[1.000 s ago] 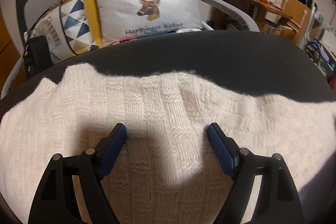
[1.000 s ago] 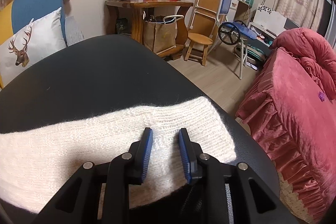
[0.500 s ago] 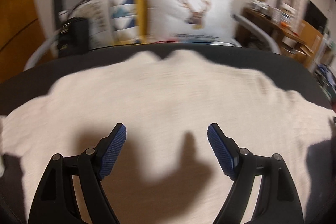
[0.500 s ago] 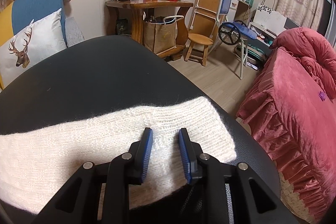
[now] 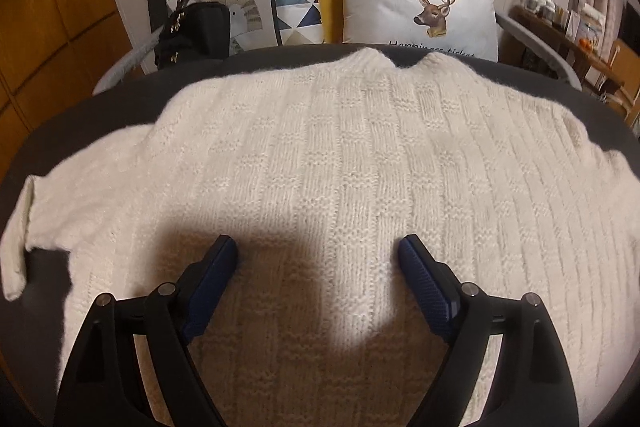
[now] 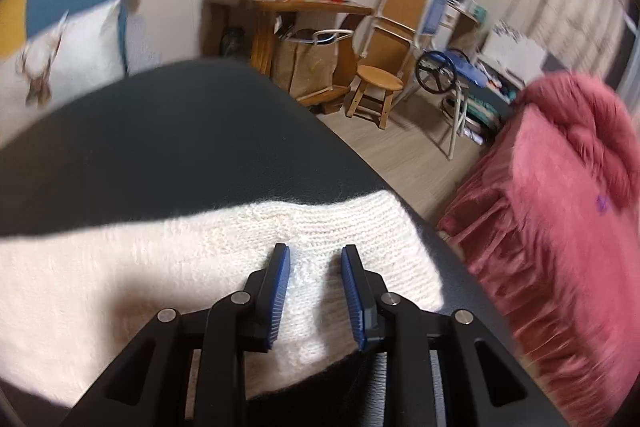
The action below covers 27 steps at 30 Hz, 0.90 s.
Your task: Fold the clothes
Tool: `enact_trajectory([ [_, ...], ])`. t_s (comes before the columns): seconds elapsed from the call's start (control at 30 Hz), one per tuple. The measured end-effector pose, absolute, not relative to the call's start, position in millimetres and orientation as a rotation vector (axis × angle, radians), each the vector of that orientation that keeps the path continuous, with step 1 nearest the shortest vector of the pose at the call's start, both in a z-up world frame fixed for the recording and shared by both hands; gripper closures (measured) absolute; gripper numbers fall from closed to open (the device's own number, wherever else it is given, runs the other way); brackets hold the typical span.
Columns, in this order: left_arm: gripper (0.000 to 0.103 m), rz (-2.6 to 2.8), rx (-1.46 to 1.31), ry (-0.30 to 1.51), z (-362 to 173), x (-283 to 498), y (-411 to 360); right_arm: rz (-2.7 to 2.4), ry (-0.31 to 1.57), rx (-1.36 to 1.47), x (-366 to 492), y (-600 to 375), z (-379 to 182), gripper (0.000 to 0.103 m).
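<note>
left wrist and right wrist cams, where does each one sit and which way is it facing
Left wrist: above the white sweater, facing its collar and the deer pillow; left gripper shows, fingers wide apart.
Right wrist: over the sweater's sleeve end, facing the wooden stool and red bed; right gripper shows, jaws narrowly apart.
Shared: sweater, dark table, deer pillow.

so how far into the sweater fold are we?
Done: white sweater lies spread flat on the dark table, no fold visible. In hand: right claw straddles the sleeve cuff, grip unclear; left claw open over the body. Left: every fold.
</note>
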<state>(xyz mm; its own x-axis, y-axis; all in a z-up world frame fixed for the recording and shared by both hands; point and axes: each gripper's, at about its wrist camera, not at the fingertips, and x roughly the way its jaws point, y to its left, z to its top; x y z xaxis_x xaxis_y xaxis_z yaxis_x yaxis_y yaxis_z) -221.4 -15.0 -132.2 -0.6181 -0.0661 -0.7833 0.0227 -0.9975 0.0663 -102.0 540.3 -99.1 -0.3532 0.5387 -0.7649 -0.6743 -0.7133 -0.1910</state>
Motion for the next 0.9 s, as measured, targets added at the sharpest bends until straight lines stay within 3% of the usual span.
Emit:
enact_trajectory([
  [0.23,0.017,-2.779,1.344,-0.088,-131,-221,-12,2.434,0.463,-0.977,-112,426,-37,0.076],
  [0.53,0.017,-2.777,1.345,-0.074,-131,-220,-13,3.006,0.203,-1.275,-192,168,-50,0.076],
  [0.7,0.017,-2.778,1.345,-0.071,-132,-221,-13,2.936,0.206,-1.393,-223,126,-90,0.076],
  [0.9,0.016,-2.778,1.345,-0.070,-132,-220,-14,2.857,0.062,-1.406,-229,126,-121,0.076],
])
